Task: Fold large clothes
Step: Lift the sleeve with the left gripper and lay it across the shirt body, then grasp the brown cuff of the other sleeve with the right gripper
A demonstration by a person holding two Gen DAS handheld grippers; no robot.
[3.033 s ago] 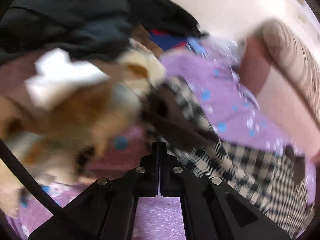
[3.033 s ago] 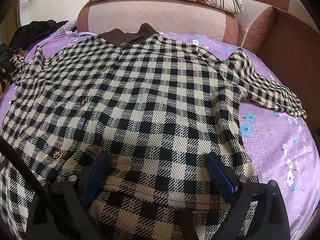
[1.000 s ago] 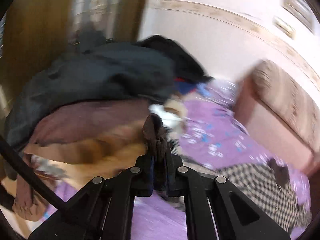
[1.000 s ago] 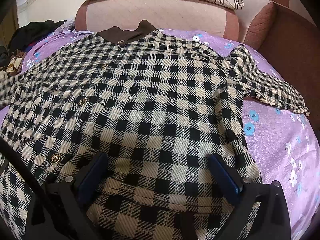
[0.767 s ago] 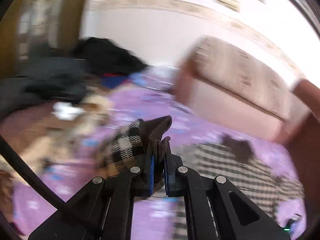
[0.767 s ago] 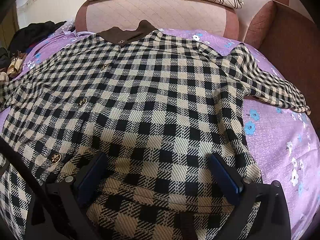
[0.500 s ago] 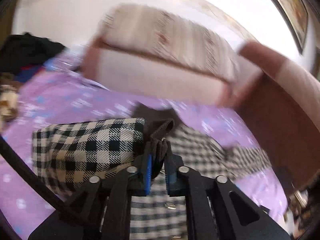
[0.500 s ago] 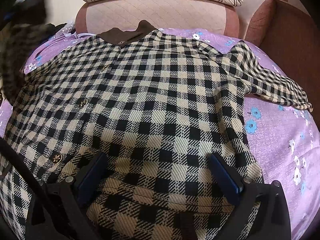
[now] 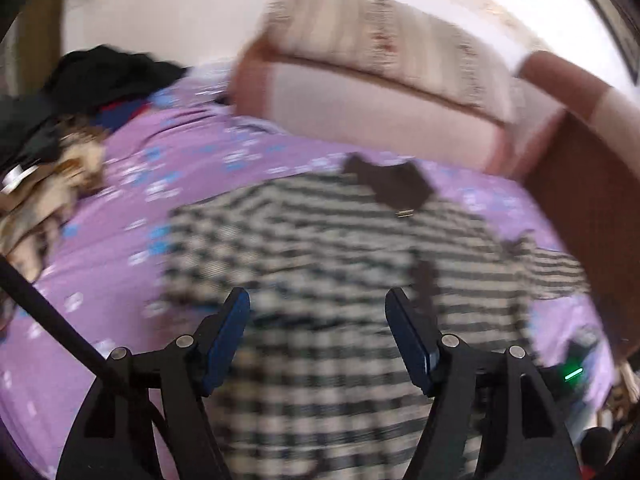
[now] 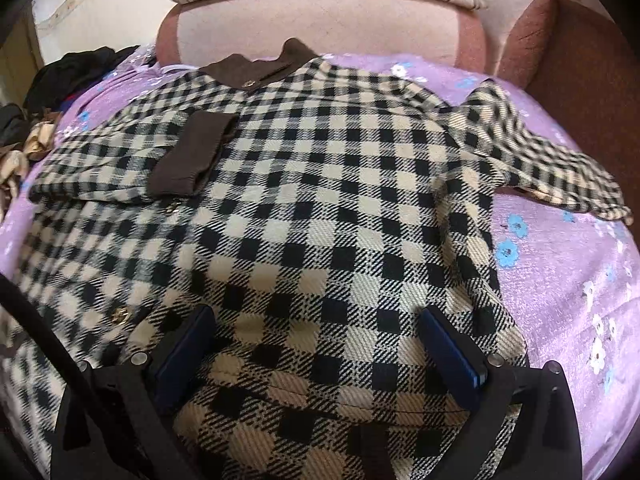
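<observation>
Checked black-and-cream woven coat (image 10: 320, 200), spread on purple floral bedspread (image 10: 568, 280); left gripper (image 9: 318, 332) just opened, empty; right gripper (image 10: 316, 344) spread, unclenched. Brown-cuffed folded sleeve (image 10: 188, 160) could slide back.

Left hand-held gripper (image 9: 318, 312) just opened, seemingly empty; right hand-held gripper (image 10: 316, 328) gapes wide.

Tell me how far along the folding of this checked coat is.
Early. Done: the checked coat lies spread on the purple bedcover, and one sleeve is folded across the chest, its brown cuff resting there. In hand: nothing; the left gripper has just been opening with nothing between its fingers, and the right gripper hangs open over the hem. Left: the other sleeve lies out sideways, body unfolded.
</observation>
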